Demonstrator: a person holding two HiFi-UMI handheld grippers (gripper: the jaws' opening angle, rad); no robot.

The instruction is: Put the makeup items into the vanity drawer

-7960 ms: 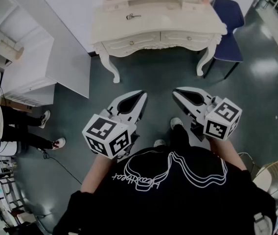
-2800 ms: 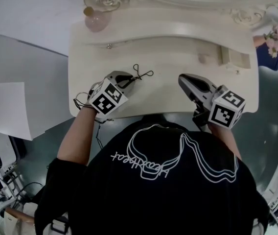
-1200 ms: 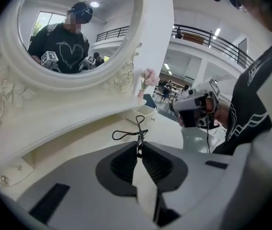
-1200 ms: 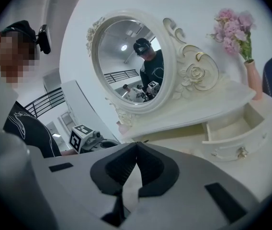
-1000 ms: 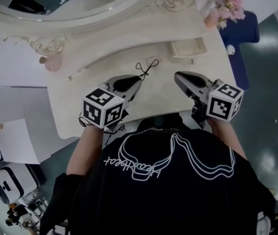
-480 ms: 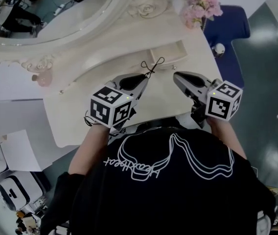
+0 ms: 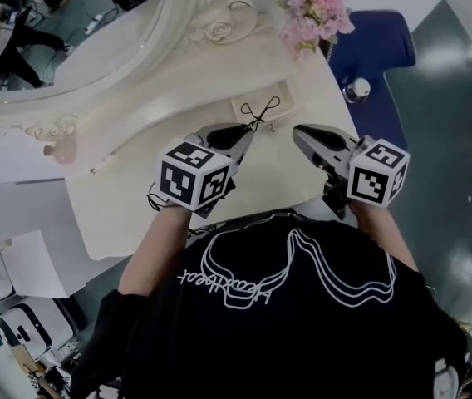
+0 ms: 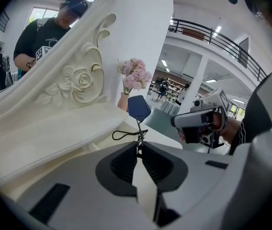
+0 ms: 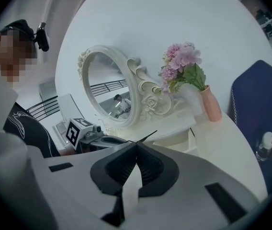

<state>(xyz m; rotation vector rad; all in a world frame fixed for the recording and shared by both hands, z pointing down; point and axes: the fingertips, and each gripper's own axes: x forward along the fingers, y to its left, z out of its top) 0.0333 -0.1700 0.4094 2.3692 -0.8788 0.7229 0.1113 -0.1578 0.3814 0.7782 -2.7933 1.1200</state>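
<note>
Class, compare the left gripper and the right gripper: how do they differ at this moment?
The left gripper pinches a thin black wire tool; the right gripper holds nothing. The left gripper's black wire tool reaches over the small open drawer; the right gripper sits beside that drawer. Both have their jaws together, and both hover over the vanity top.

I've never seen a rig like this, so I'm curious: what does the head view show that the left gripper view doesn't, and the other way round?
Only the head view: the person's black shirt, the marker cube on the left gripper, and a pink bottle on the vanity. Only the left gripper view: a balcony railing in the hall behind. Both: that gripper shut on a black wire tool, the right gripper, and the pink flowers.
</note>
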